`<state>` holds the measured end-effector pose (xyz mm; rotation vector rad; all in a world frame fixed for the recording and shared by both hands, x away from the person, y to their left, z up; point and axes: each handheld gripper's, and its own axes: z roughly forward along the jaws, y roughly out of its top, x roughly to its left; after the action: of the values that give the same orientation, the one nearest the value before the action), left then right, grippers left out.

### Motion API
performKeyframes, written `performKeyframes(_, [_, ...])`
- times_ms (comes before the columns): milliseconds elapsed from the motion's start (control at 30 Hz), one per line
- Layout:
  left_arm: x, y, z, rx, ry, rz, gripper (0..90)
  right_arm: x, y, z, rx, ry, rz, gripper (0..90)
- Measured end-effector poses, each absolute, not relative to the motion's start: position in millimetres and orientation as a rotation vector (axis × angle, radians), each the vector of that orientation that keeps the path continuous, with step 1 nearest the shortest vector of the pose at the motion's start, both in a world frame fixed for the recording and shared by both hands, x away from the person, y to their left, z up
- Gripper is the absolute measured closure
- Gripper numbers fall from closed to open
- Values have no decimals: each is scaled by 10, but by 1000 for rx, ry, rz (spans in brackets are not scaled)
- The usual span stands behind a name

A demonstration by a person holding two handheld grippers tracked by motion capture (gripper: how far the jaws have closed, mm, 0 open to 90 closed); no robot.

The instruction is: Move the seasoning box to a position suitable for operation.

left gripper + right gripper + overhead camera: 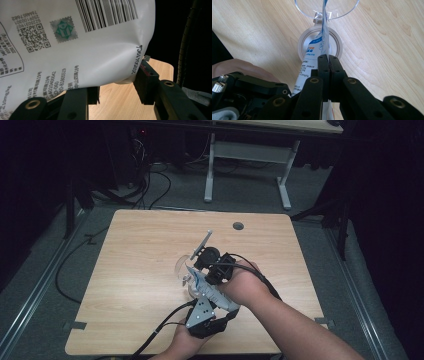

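My right gripper [328,60] pinches the packet's [322,42] edge, jaws fully closed. My left gripper [117,85] clamps its bottom. Both hover over the glass [329,10] near the table's [130,270] middle.

We see the table [130,270] bare on its left half, its far strip and its right edge, so a hand could pass freely there. The crowded spot is the near middle: the clear glass [184,267] stands there with the packet [200,282] leaning over it, and both grippers close in around them, the left gripper [202,312] from the near side and the right gripper [212,262] from the right. A small round hole [238,226] sits in the far tabletop. Cables trail off the near edge.
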<state>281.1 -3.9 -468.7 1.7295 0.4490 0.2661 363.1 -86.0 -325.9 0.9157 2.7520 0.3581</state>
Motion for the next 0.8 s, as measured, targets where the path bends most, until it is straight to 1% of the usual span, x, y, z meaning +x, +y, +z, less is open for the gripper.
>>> performKeyframes(800, [2806,-35,-4684,1720,448,267,589,3636,-840,-3251,909,2753,354,897])
